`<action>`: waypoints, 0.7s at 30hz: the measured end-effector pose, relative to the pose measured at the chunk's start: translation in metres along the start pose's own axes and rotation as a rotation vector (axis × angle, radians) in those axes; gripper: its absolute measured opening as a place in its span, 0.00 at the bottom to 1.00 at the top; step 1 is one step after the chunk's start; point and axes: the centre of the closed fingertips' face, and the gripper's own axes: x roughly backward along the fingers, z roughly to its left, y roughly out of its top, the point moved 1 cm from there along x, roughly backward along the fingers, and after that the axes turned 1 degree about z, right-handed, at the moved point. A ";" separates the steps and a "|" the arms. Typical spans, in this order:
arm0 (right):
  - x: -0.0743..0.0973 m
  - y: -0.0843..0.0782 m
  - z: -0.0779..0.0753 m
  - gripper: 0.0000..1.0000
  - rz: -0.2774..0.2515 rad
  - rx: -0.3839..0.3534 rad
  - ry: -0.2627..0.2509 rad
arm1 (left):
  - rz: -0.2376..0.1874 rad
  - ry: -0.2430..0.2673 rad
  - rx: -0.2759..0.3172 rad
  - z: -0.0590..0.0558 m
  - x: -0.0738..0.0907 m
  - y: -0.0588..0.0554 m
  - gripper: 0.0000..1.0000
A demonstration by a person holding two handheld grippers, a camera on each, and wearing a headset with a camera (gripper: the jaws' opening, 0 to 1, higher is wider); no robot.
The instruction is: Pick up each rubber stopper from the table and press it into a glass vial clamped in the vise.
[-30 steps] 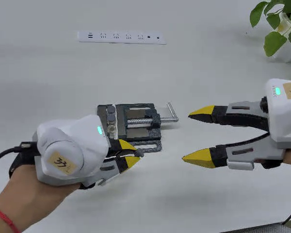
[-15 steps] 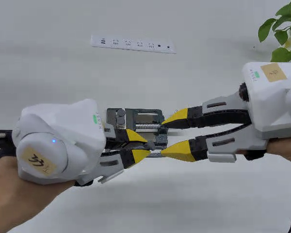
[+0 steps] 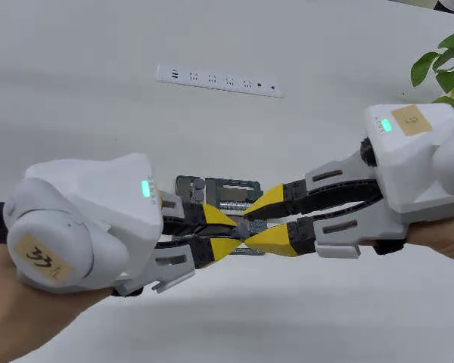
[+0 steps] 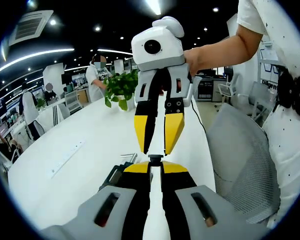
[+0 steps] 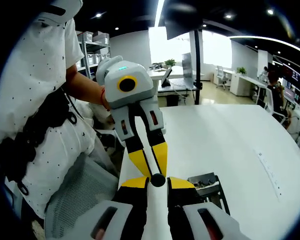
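Note:
A small dark rubber stopper (image 3: 240,228) hangs in the air above the table, pinched at the tip of my left gripper (image 3: 233,233), which is shut on it. My right gripper (image 3: 248,228) meets it tip to tip from the right. Its yellow jaws are narrowly open, flanking the stopper (image 5: 157,179). In the left gripper view the stopper (image 4: 155,160) sits just below the right gripper's tips (image 4: 156,151). The dark vise (image 3: 221,190) stands on the table behind and below both grippers; whether it holds a vial I cannot make out.
A white power strip (image 3: 219,79) lies at the back of the white table. A green plant (image 3: 445,59) stands at the far right. A grey mesh chair (image 4: 240,150) is beside the table's edge, and a person stands close.
Both grippers rose and came together in front of the vise. The right gripper's jaws narrowed from wide open and now flank the stopper in the left gripper's tip.

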 end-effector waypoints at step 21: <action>-0.002 0.004 0.002 0.07 0.009 0.009 0.015 | -0.009 0.001 0.002 -0.001 0.005 0.002 0.04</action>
